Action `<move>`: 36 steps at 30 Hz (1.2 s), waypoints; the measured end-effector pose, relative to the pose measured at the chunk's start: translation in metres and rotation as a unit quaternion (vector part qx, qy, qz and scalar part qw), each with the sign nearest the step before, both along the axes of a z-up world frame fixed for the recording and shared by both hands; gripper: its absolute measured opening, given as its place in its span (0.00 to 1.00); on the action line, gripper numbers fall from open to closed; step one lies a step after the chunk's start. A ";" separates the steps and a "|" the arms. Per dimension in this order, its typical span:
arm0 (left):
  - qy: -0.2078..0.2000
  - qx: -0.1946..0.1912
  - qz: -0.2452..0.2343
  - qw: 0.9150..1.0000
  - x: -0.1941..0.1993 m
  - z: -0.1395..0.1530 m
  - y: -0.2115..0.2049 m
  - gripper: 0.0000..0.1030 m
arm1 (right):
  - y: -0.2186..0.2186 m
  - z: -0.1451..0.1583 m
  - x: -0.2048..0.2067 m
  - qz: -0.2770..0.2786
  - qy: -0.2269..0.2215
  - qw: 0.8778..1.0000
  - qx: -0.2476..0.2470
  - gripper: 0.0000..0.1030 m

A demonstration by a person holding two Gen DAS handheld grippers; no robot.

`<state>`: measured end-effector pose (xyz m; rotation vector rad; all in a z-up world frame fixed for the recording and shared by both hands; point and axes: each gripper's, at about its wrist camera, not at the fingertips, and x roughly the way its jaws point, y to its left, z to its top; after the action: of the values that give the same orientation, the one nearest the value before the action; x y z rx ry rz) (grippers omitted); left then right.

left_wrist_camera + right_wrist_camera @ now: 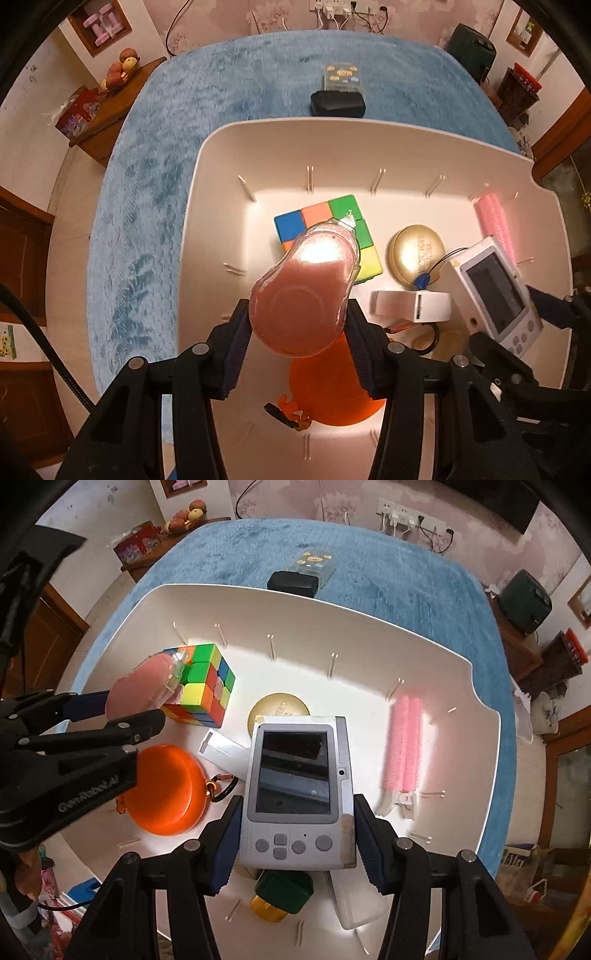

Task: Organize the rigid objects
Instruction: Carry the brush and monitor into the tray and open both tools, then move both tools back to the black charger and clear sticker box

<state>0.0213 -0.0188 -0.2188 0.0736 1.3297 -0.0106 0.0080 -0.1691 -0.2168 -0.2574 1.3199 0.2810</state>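
I had the left gripper (299, 328) clamped on a pink bottle (303, 291), its jaws pressed against both sides, hanging over the white bin (207, 155) just above the colour cube (332, 218). My right gripper (295, 834) gripped a grey handheld console (299, 794) by its edges, jaws partly closed around it, over the bin's near middle. Below lay an orange case (166, 790), a gold tin (273, 705) and pink rollers (402, 738) to the right.

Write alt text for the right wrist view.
The right gripper clamps a grey handheld console over a white bin holding a puzzle cube, orange case and pink rollers.
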 end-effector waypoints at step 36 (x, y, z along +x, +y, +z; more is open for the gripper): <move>-0.046 -0.006 0.005 0.999 0.008 0.058 0.012 0.80 | -0.016 0.066 0.026 -0.014 -0.052 0.997 0.048 0.60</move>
<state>0.0289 -0.0072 -0.1608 0.0560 1.2372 -0.0065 0.0341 -0.1851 -0.1509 -0.1708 1.2019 0.3033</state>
